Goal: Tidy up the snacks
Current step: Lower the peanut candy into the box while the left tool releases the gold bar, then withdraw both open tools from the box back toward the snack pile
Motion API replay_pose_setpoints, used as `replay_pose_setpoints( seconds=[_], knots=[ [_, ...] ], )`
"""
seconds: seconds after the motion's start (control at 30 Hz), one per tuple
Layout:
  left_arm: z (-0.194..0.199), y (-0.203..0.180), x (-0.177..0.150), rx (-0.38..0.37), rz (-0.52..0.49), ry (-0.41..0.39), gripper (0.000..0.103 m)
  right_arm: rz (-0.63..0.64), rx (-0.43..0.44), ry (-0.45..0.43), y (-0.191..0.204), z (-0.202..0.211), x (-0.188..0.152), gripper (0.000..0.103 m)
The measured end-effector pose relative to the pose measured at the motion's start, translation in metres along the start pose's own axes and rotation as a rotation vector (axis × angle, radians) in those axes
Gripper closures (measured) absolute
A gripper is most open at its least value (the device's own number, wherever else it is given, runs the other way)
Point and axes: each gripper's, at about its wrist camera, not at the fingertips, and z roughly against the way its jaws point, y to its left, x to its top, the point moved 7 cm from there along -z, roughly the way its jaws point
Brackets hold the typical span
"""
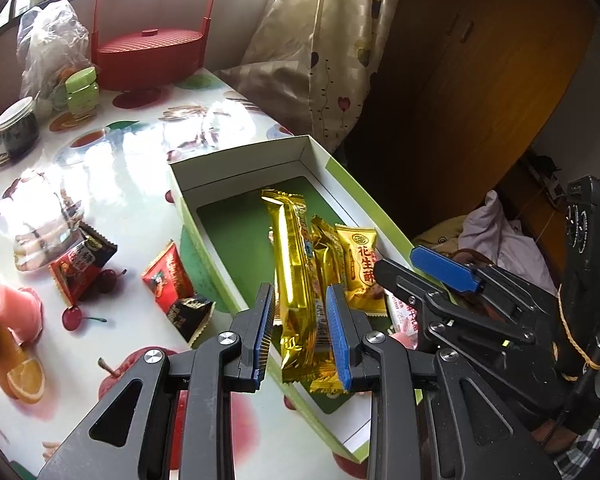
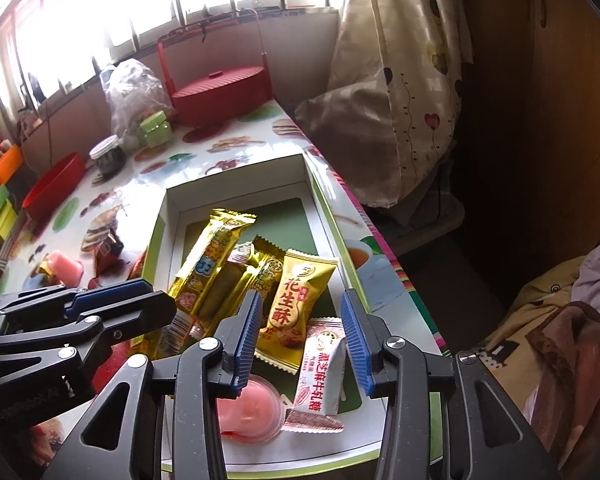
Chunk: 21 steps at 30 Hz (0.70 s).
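An open white-and-green box (image 1: pixel 312 148) (image 2: pixel 236 182) lies on the fruit-print table. Inside are a long gold bar (image 1: pixel 296 272) (image 2: pixel 212 264), a yellow peanut-crisp pack (image 1: pixel 358 268) (image 2: pixel 296 300), a white nougat candy (image 2: pixel 324 372) and a pink jelly cup (image 2: pixel 252 408). My left gripper (image 1: pixel 302 334) (image 2: pixel 160 296) is shut on the near end of the gold bar, over the box. My right gripper (image 2: pixel 300 340) (image 1: pixel 396 260) stands open above the nougat candy, its pads clear of it. Red packs (image 1: pixel 168 276) (image 1: pixel 80 264) and another pink jelly (image 1: pixel 16 312) lie loose on the table.
A red handled basket (image 1: pixel 152 52), two jars (image 1: pixel 82 90) (image 1: pixel 18 126) and a plastic bag (image 1: pixel 52 40) stand at the back. A red bowl (image 2: pixel 54 184) sits at the left. The table edge runs just right of the box, with a curtain (image 1: pixel 340 60) beyond.
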Motion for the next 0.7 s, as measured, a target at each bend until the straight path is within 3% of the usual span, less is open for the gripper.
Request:
replay_pose_setpoints(
  seconds=[0.07, 0.1, 0.17, 0.7],
  knots=[
    [0.003, 0.002, 0.0, 0.006, -0.002, -0.008, 0.072, -0.001, 0.0, -0.006, 0.002, 0.003, 0.001, 0.063],
    [0.004, 0.003, 0.0, 0.009, -0.002, -0.01, 0.062, -0.001, 0.0, -0.009, 0.002, 0.004, 0.001, 0.063],
    [0.008, 0.006, 0.0, 0.019, -0.001, -0.019, 0.057, -0.003, -0.002, -0.016, 0.004, 0.007, 0.002, 0.063],
    [0.036, 0.029, -0.003, 0.074, 0.006, -0.071, 0.057, -0.031, 0.031, -0.052, 0.03, 0.021, 0.004, 0.061]
  ],
)
